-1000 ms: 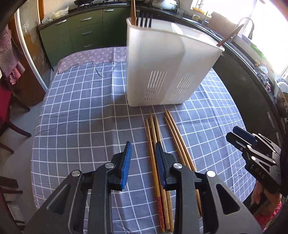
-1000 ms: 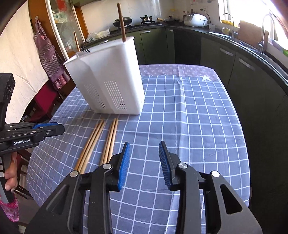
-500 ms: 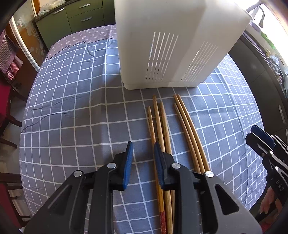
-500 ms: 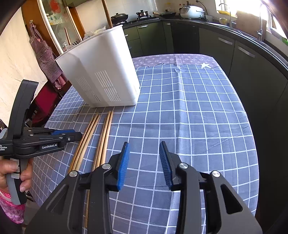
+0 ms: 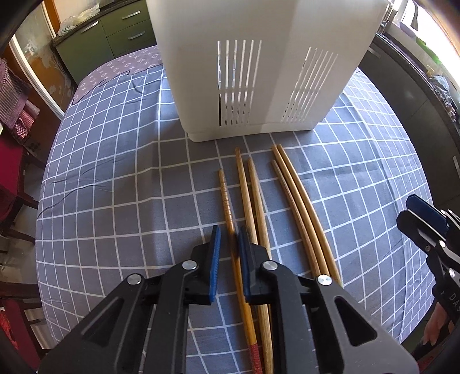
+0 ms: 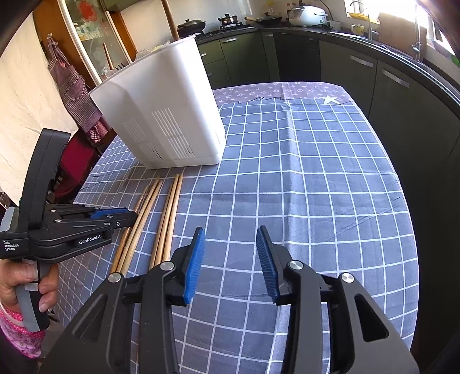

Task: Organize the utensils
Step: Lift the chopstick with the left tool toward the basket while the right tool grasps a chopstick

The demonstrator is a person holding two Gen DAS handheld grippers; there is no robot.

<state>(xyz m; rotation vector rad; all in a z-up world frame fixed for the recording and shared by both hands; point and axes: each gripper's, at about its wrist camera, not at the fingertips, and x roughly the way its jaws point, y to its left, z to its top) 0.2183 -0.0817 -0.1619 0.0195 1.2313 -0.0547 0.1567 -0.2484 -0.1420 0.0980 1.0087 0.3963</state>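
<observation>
The left hand-held gripper (image 5: 228,250) has dropped low over the checked cloth in the last second and narrowed its blue pads (image 5: 215,259) around the leftmost chopstick (image 5: 227,201), the one with the ridged upper part and a red end near the bottom of the view. The stick runs through the slim gap between the pads. The right pad looks to be against it while the left pad shows a sliver of cloth beside it, so the grip is closing but I cannot tell that it is clamped. A moment ago those pads stood wider and to the left of the sticks, so the pick has now begun.

Just right of that stick lie two plain chopsticks (image 5: 253,201) side by side, then, a little apart, three paler curved-looking ones (image 5: 299,201). All point toward the white slotted utensil holder (image 5: 258,72), which stands upright on the surface (image 5: 115,172) just beyond their tips. A wooden handle (image 6: 169,20) rises from it in the right view.

The right hand-held gripper (image 6: 230,259) hangs released, pads wide apart, over bare cloth to the right of the sticks, holding nothing; it has scarcely shifted.

By my judgement one stick is about to be lifted and the neighbours, lying close, could be nudged or dragged along.
</observation>
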